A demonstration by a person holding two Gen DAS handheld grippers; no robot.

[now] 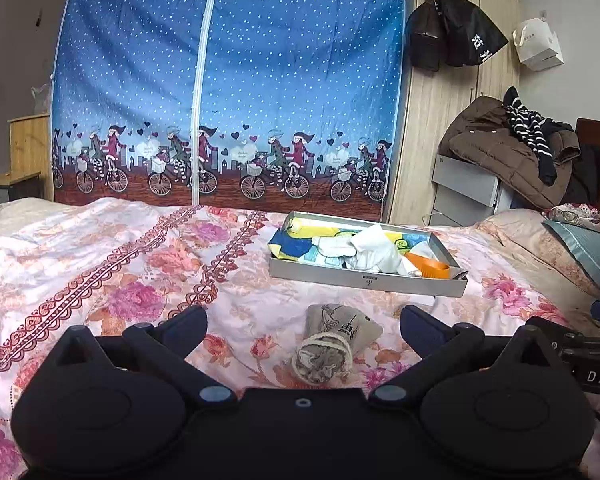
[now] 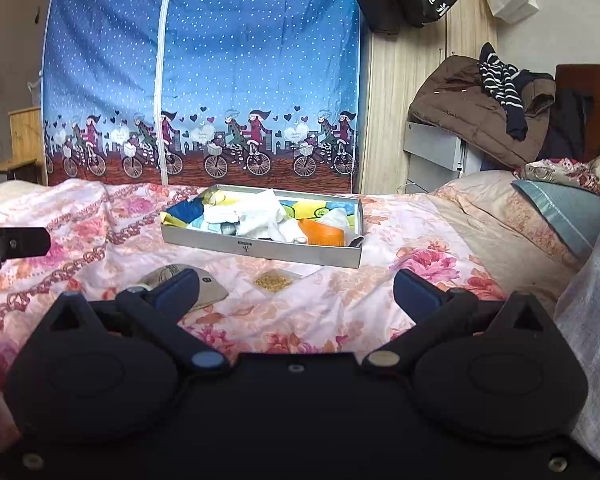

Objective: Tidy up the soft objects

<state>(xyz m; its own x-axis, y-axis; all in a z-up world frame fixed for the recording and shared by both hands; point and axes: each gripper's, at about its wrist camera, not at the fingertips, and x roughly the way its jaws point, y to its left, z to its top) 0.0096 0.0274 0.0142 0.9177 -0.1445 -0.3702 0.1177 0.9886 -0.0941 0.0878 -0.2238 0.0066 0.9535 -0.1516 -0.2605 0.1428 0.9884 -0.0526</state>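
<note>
Floral bed [image 1: 100, 264]: tray [image 1: 364, 278], pouch [image 1: 336, 336].

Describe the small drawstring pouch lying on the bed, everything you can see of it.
The drawstring pouch is a small grey-beige bag that looks like coarse cloth, with dark printed markings on its side. Its neck is gathered and wound with pale cord, the ruffled mouth pointing toward the left gripper. It lies on its side on the floral bedspread, in front of the grey tray, between the open fingers, untouched.

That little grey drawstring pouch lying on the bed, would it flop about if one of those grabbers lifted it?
Probably yes. The pouch is soft cloth that slumps flat on the bedspread, so it would likely sag from the pinch point. Its rope-tied neck looks bunched and firmer, a likely better grip. It seems unlikely to roll or break.
</note>
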